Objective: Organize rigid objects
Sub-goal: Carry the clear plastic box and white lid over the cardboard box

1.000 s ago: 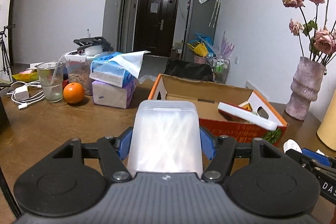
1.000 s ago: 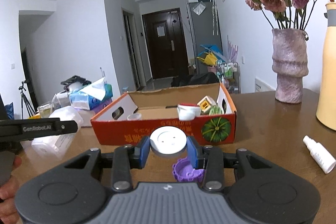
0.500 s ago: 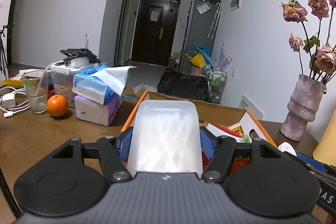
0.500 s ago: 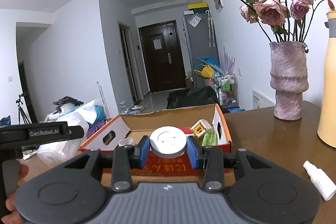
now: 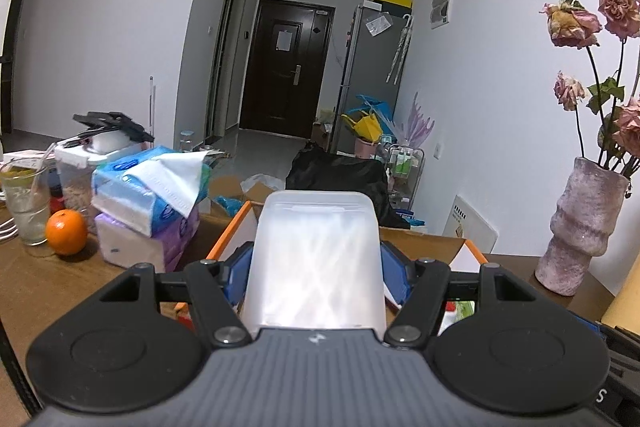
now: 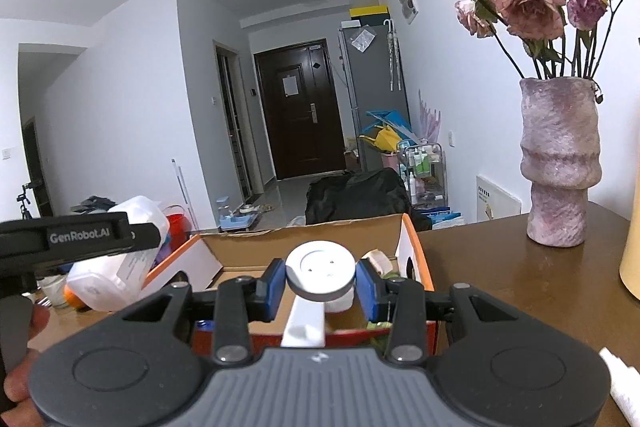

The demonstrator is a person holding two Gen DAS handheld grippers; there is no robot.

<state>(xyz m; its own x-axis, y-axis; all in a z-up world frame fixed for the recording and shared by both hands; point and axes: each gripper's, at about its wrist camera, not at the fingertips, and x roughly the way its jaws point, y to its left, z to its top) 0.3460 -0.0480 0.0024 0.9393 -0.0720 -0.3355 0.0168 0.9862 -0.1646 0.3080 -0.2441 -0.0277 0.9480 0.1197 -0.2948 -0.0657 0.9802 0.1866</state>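
Note:
My left gripper (image 5: 317, 273) is shut on a frosted white plastic container (image 5: 316, 259), held above the near edge of the orange cardboard box (image 5: 236, 227). In the right wrist view the same container (image 6: 116, 259) shows at the left, beside the box's left flap. My right gripper (image 6: 320, 283) is shut on a round white disc with a flat white handle (image 6: 320, 269), held over the open box (image 6: 416, 251). Inside the box lie a white roll and green items, partly hidden by the fingers.
Tissue packs (image 5: 148, 203), an orange (image 5: 66, 231) and a glass (image 5: 26, 203) stand on the table at the left. A pink vase with dried roses (image 6: 560, 163) stands at the right, next to a yellow bottle (image 6: 632, 259). A small white bottle (image 6: 622, 387) lies near the front right.
Both grippers have moved forward toward and over the cardboard box, each keeping its object. The purple cap seen below the right gripper has dropped out of view.

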